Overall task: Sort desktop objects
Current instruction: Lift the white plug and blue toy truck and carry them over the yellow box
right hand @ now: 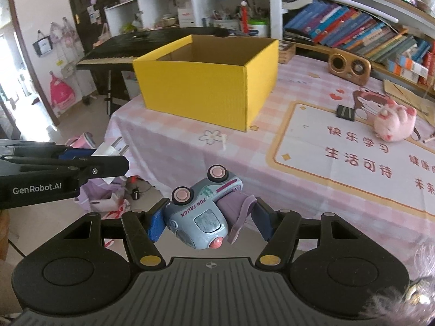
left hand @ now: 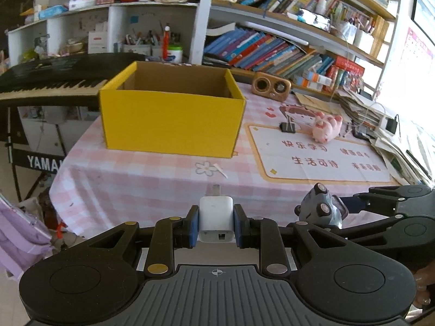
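Observation:
My left gripper (left hand: 216, 224) is shut on a white plug adapter (left hand: 216, 218), prongs pointing forward, near the table's front edge. My right gripper (right hand: 209, 221) is shut on a grey-blue toy truck (right hand: 202, 206) that lies on its side, pink wheels up. The truck (left hand: 322, 207) also shows at the right of the left wrist view, and the adapter (right hand: 112, 146) at the left of the right wrist view. An open yellow box (left hand: 171, 114) (right hand: 209, 81) stands ahead on the pink checked tablecloth (left hand: 141, 184). I see nothing inside the part of the box that shows.
A pink plush pig (right hand: 394, 121) and a black binder clip (right hand: 345, 112) lie on the printed desk mat (right hand: 353, 157). A wooden speaker (right hand: 349, 68) stands behind, paper stacks (left hand: 380, 125) to the right, a keyboard piano (left hand: 51, 78) left of the table, bookshelves beyond.

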